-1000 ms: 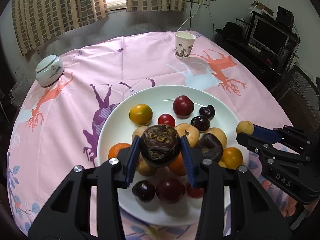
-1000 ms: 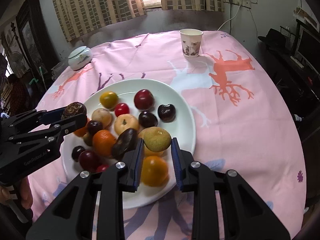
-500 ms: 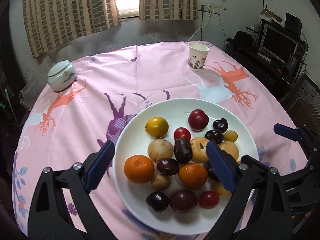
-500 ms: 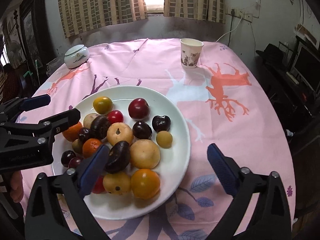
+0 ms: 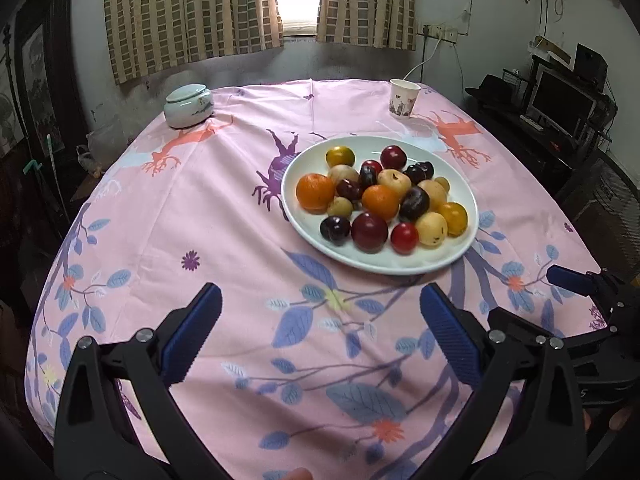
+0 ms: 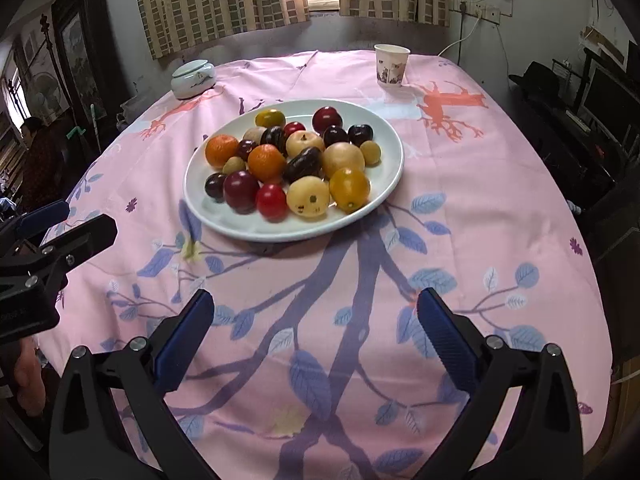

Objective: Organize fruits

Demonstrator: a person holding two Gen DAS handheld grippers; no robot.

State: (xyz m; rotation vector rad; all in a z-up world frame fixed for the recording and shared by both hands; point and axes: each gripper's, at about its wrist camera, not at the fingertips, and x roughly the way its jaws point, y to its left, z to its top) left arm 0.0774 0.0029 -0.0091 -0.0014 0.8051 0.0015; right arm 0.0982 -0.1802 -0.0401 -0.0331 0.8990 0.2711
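Note:
A white plate (image 5: pixel 304 224) holds several fruits: oranges (image 5: pixel 315 192), dark plums (image 5: pixel 369 231), yellow and red ones. It sits on the pink tablecloth, also in the right wrist view (image 6: pixel 208 212). My left gripper (image 5: pixel 320 320) is open and empty, well back from the plate near the table's front edge. My right gripper (image 6: pixel 316 320) is open and empty, also back from the plate. The right gripper's fingers (image 5: pixel 568 280) show at the left view's right edge, and the left gripper's fingers (image 6: pixel 80 236) at the right view's left edge.
A paper cup (image 5: pixel 403 98) stands at the far right of the round table, a lidded white jar (image 5: pixel 188 105) at the far left. Curtains and a window lie behind. A desk with a monitor (image 5: pixel 560 104) stands to the right.
Both grippers let go of their fruits onto the plate, opened wide, then pulled back toward the table's near edge. The plate now looks farther away.

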